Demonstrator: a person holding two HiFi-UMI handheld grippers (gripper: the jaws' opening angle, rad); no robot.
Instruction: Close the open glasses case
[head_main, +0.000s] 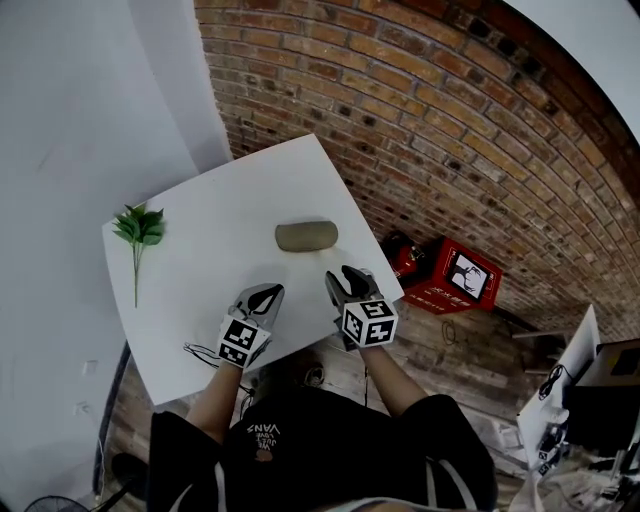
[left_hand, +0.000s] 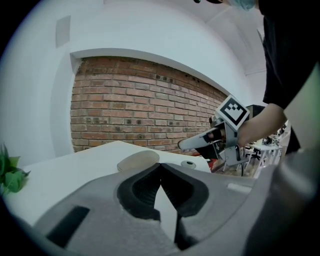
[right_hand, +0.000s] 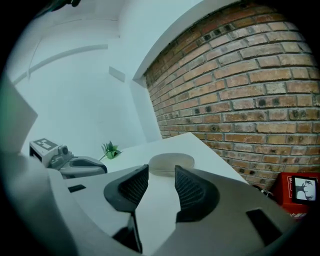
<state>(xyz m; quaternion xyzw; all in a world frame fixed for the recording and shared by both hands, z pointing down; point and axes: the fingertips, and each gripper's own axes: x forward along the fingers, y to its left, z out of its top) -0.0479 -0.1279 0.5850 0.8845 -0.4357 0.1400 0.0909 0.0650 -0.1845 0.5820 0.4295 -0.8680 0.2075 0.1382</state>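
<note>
The olive-grey glasses case (head_main: 306, 236) lies with its lid down on the white table (head_main: 200, 200), towards the far right side. It also shows in the left gripper view (left_hand: 138, 160) and the right gripper view (right_hand: 171, 162), a little way beyond the jaws. My left gripper (head_main: 268, 293) hovers near the table's front edge, short of the case; its jaws (left_hand: 160, 164) are shut with nothing between them. My right gripper (head_main: 346, 275) is beside it, nearer the case, open (right_hand: 161, 170) and empty. Neither touches the case.
A green plant sprig (head_main: 138, 232) lies at the table's left side. A thin black cable (head_main: 200, 352) sits at the near left edge. A red box (head_main: 455, 275) stands on the brick-patterned floor (head_main: 450, 120) to the right of the table.
</note>
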